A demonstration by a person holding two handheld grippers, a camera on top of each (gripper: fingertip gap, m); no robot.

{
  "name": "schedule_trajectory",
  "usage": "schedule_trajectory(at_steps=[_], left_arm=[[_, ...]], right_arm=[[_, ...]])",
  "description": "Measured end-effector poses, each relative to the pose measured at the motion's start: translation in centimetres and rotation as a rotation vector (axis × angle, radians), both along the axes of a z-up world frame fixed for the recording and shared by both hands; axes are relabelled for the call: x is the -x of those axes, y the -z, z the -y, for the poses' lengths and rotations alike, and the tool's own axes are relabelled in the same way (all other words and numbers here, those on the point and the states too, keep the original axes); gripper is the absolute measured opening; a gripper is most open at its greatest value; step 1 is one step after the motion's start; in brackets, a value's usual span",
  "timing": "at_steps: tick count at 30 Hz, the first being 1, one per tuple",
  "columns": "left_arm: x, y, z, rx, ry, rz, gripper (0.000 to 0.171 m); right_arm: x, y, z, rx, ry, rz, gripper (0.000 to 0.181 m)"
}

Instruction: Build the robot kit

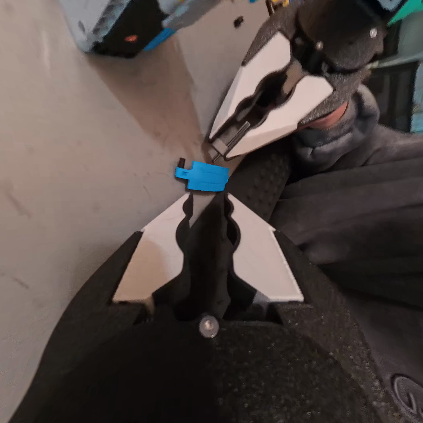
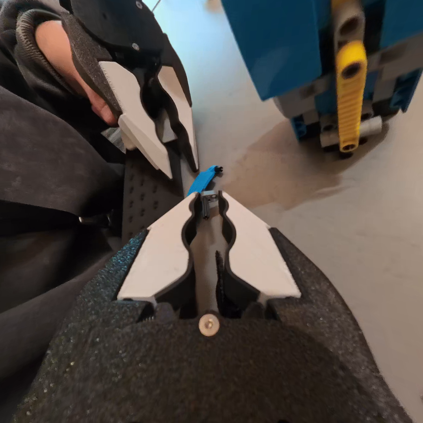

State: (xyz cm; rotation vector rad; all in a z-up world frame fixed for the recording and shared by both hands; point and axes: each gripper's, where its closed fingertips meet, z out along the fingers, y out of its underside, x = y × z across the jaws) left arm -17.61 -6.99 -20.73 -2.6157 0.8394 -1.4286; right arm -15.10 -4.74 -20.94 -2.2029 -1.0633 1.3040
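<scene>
A small blue flat piece [image 1: 203, 176] lies on the pale table, with a black pin [image 1: 182, 161] at its narrow end. My left gripper [image 1: 208, 194] is open and empty, its tips just short of the blue piece. My right gripper [image 2: 208, 193] is shut on a small grey piece with a black pin [image 2: 209, 198]. The right gripper [image 1: 217, 152] comes in from the upper right in the left wrist view, and its held piece almost touches the blue piece. The blue piece [image 2: 202, 180] lies just past my right fingertips. The left gripper [image 2: 184, 174] is to its left.
A blue brick-built model [image 2: 286, 45] with a yellow beam [image 2: 350, 91] stands at the far right; it is blurred at the top of the left wrist view [image 1: 128, 25]. A black perforated plate [image 2: 142, 194] lies at the table edge. A person's dark sleeves and a hand [image 2: 68, 68] are close by. There is about 4 cm between the tips of the two grippers.
</scene>
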Motion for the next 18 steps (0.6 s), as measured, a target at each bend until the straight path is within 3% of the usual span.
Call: schedule_trajectory(at_steps=[3,10,18], left_arm=[[-0.9,0.2,-0.2,0.090,-0.068,0.035,0.025],[-2.7,-0.8,-0.9,0.142,-0.160,0.179,0.023],[-3.2,-1.2,0.3,-0.055,-0.079,0.157,0.022]], right_arm=[[0.2,0.6,0.8,0.059,-0.040,0.009,0.015],[0.4,-0.2,1.4,0.071,-0.071,-0.046,0.015],[-0.7,-0.6,0.1,-0.048,-0.001,-0.033,0.015]])
